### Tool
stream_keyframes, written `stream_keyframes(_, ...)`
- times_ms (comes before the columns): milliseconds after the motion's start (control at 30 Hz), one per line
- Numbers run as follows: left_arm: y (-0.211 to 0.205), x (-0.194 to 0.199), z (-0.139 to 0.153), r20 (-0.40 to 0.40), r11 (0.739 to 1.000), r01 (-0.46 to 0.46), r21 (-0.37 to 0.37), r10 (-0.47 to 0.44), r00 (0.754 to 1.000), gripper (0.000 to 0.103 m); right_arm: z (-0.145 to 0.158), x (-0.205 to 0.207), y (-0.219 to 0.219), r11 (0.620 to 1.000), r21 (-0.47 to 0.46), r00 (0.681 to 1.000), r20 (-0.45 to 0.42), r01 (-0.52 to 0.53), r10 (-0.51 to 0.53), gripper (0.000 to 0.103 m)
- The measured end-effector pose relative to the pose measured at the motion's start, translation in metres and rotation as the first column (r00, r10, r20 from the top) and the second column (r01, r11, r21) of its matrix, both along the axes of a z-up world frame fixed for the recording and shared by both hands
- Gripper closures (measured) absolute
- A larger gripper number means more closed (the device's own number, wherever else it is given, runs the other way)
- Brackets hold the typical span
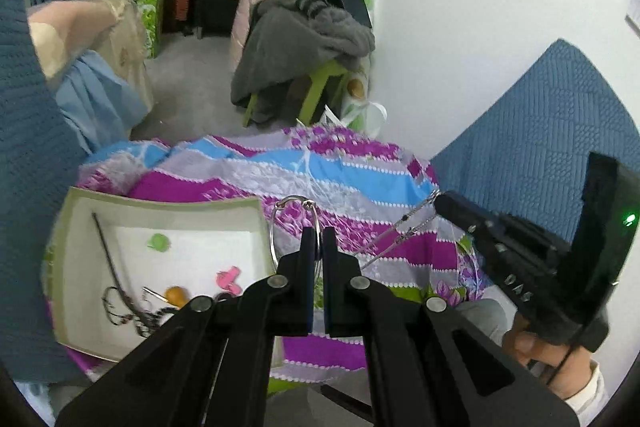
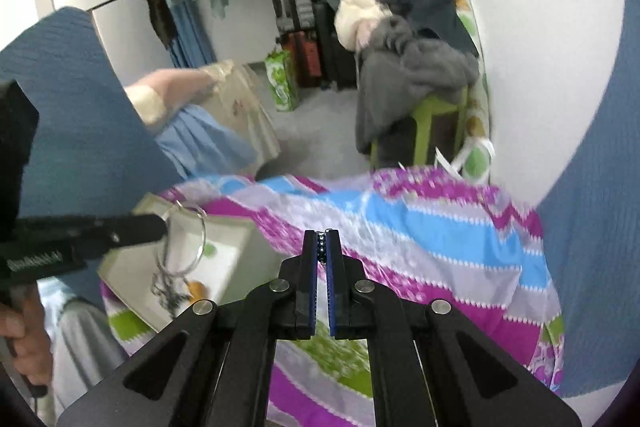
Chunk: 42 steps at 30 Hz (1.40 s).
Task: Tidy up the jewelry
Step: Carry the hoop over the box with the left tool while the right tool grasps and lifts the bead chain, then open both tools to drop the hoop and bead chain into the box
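My left gripper [image 1: 319,233] is shut on a large silver ring [image 1: 294,231] and holds it above the patterned cloth, just right of the tray; the ring also shows in the right wrist view [image 2: 186,241]. My right gripper [image 2: 322,237] is shut on a beaded chain [image 2: 321,247]. In the left wrist view the chain [image 1: 404,231] runs taut from the right gripper's tip [image 1: 440,201] toward the ring. A shallow beige tray [image 1: 256,215] on the left holds a dark necklace [image 1: 120,303], a green piece [image 1: 158,242], a pink piece [image 1: 229,278] and an orange bead [image 1: 177,295].
The tray rests on a purple, blue and grey patterned cloth [image 1: 360,179]. Blue quilted fabric [image 1: 540,131] lies to the right and left. Behind stand a green stool piled with clothes [image 1: 304,39], suitcases and a white wall.
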<state>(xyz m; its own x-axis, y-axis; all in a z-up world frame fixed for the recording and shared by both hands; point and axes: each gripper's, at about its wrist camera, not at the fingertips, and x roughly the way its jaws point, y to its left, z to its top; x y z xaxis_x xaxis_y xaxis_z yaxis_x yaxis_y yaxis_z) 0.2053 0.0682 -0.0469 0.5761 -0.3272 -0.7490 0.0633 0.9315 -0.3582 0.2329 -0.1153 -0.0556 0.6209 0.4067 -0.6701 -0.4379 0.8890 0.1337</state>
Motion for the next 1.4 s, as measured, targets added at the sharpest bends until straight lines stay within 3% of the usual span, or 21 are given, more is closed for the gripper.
stream_keyframes(333, 0.064, -0.013, 0.043, 0.074, 0.998, -0.05, 0.025, 0.048, 0.996, 0.101, 0.072, -0.011, 0.071, 0.993, 0.06, 0.99, 0.099, -0.102, 0.096, 0.101)
stream_keyframes(600, 0.1, -0.018, 0.032, 0.062, 0.997, -0.068, 0.024, 0.067, 0.996, 0.101, 0.085, -0.012, 0.114, 0.988, 0.041, 0.983, 0.117, -0.149, 0.144, 0.101)
stream_keyframes(767, 0.113, -0.018, 0.01, 0.035, 0.997, -0.074, 0.008, 0.074, 0.997, 0.101, 0.058, -0.009, 0.131, 0.988, 0.004, 0.986, 0.064, -0.155, 0.155, 0.101)
stream_keyframes(1100, 0.13, -0.019, -0.042, -0.035, 0.996, -0.087, 0.02, 0.087, 0.996, 0.101, -0.025, -0.013, 0.14, 0.992, -0.063, 0.993, -0.062, -0.108, 0.104, 0.101)
stream_keyframes(1400, 0.138, -0.026, -0.097, -0.129, 0.995, -0.1, 0.025, 0.102, 0.986, 0.101, -0.095, -0.017, 0.147, 0.989, -0.104, 0.977, -0.196, -0.102, 0.08, 0.101)
